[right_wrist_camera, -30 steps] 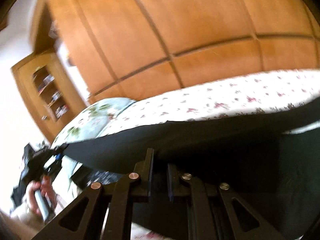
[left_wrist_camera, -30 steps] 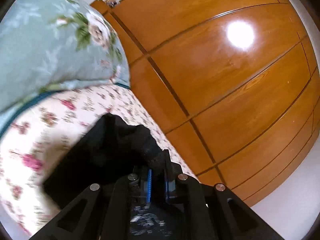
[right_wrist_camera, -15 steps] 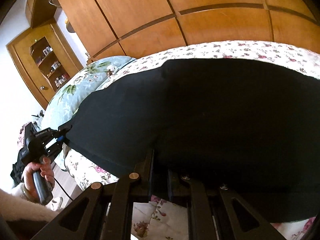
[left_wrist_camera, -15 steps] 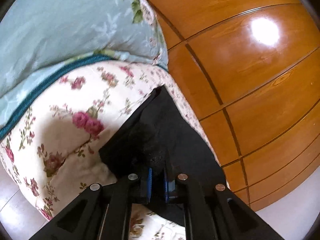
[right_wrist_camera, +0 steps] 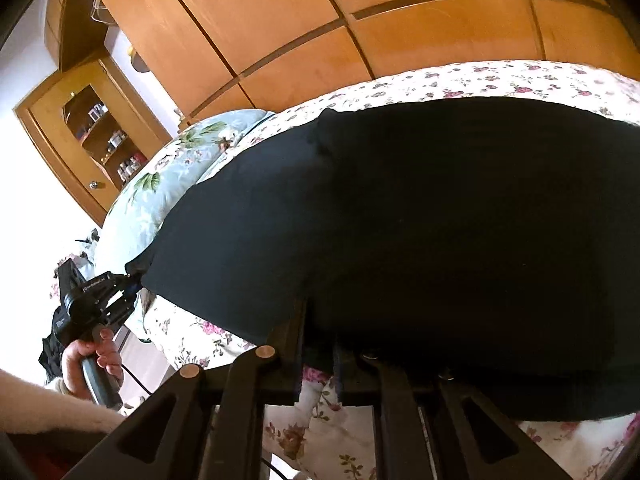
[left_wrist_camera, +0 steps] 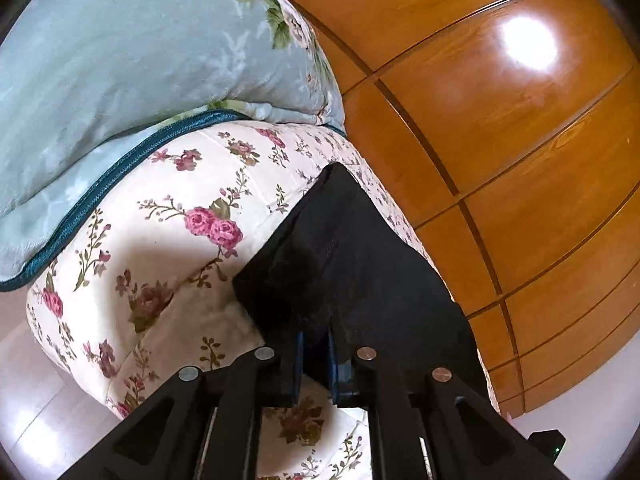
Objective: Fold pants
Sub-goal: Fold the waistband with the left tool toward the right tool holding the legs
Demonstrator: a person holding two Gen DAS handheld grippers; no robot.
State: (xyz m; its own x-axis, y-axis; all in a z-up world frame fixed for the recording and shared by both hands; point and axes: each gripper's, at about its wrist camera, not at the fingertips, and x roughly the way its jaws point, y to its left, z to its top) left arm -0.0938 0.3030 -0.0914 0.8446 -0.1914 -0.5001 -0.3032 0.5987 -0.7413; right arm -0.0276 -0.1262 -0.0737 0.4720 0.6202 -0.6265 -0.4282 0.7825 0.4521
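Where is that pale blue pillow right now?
In the left wrist view the pale blue pillow fills the upper left, resting on the floral bedspread beyond the black pants.

Your right tool (right_wrist_camera: 318,354) tips are buried under the black pants (right_wrist_camera: 420,232), grip contact unreadable. Pants run off the right edge. Left tool (left_wrist_camera: 314,354) pads half hidden in cloth. Items in the far left cabinet (right_wrist_camera: 108,140) too small to tell.
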